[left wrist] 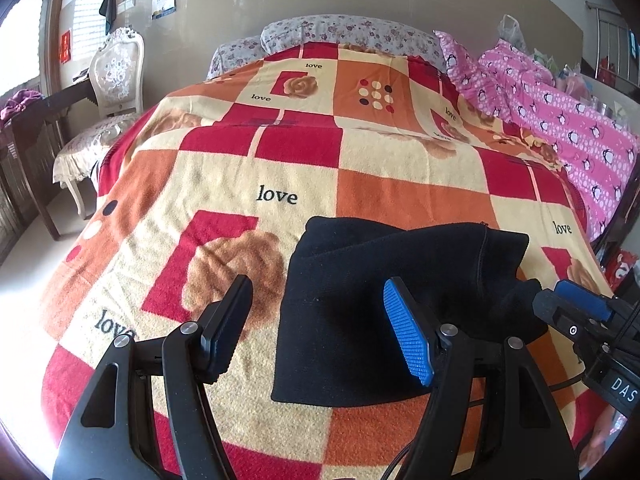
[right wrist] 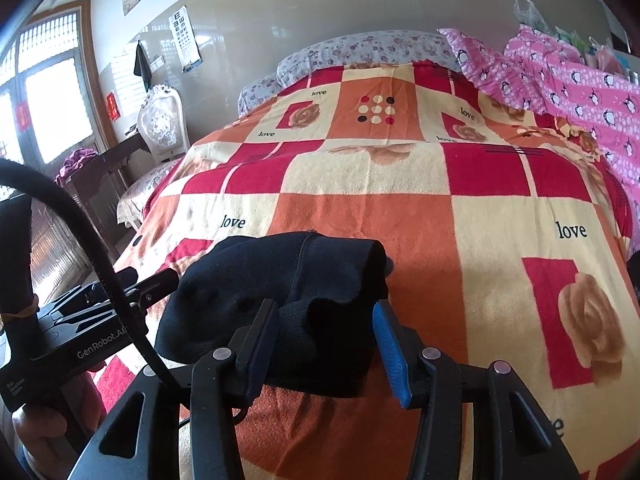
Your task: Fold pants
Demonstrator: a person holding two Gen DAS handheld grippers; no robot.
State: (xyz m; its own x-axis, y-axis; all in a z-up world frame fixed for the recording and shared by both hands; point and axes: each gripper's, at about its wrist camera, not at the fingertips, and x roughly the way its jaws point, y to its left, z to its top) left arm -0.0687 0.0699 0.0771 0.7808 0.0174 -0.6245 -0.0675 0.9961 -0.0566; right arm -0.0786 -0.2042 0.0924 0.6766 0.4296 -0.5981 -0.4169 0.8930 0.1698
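Note:
Black pants (left wrist: 384, 304) lie folded into a compact bundle on the checked bed blanket (left wrist: 280, 160), near its front edge. My left gripper (left wrist: 320, 328) is open, its jaws standing wide over the bundle's left edge, holding nothing. My right gripper (right wrist: 324, 340) is open too, its jaws either side of the bundle's (right wrist: 288, 296) near right part, not closed on the cloth. The right gripper also shows at the right edge of the left wrist view (left wrist: 576, 304). The left gripper body shows at the left of the right wrist view (right wrist: 104, 312).
A pink penguin-print quilt (left wrist: 560, 120) is heaped along the bed's right side. Floral pillows (left wrist: 340, 32) lie at the head by the wall. A white chair (left wrist: 112, 76) and a dark desk (left wrist: 36, 120) stand left of the bed.

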